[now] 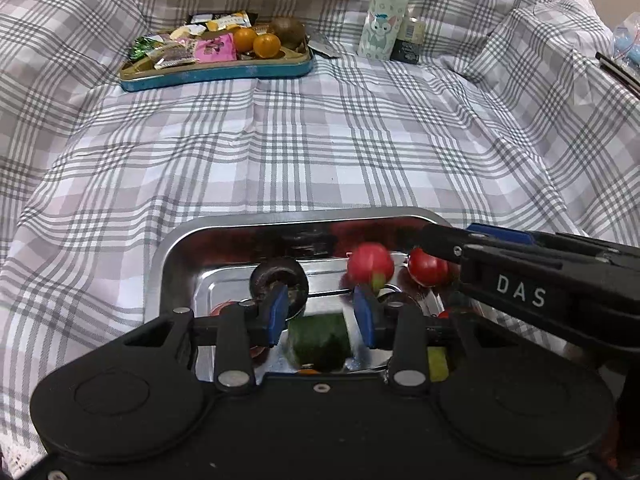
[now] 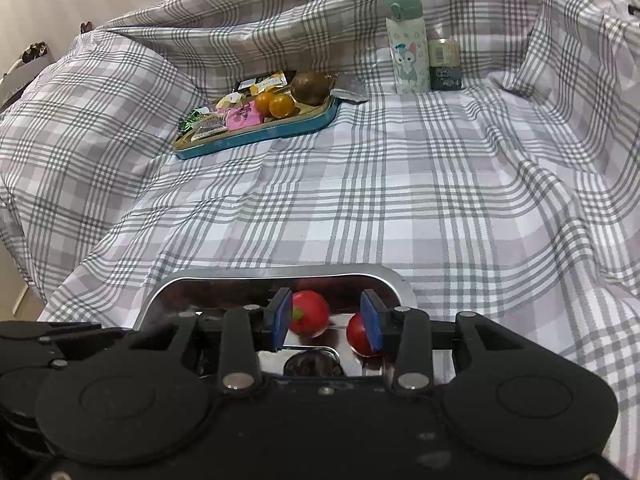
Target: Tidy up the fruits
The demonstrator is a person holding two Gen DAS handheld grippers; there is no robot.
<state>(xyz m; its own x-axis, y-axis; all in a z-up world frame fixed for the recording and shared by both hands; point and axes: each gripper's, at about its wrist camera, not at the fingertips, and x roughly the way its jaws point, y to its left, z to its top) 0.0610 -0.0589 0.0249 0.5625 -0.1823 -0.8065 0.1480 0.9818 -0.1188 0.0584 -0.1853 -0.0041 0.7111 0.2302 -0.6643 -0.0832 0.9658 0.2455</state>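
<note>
A shiny metal tray (image 1: 172,248) lies on the checked cloth close in front. In it are two red tomatoes (image 1: 370,264) (image 1: 427,267), a dark round fruit (image 1: 279,280) and a green fruit (image 1: 320,340). My left gripper (image 1: 322,314) is open above the green fruit. My right gripper (image 2: 326,326) is open over the same tray (image 2: 384,274); a red tomato (image 2: 309,318) sits blurred between its blue pads and another (image 2: 360,336) lies by the right pad. The right gripper's fingers (image 1: 516,276) reach in from the right in the left wrist view.
A blue tin tray (image 1: 216,74) at the back holds snack packets, two oranges (image 1: 256,42) and a brown fruit (image 1: 289,30). A pale green cartoon bottle (image 1: 384,16) and a dark jar (image 1: 408,42) stand at the back right. Raised cloth folds surround the area.
</note>
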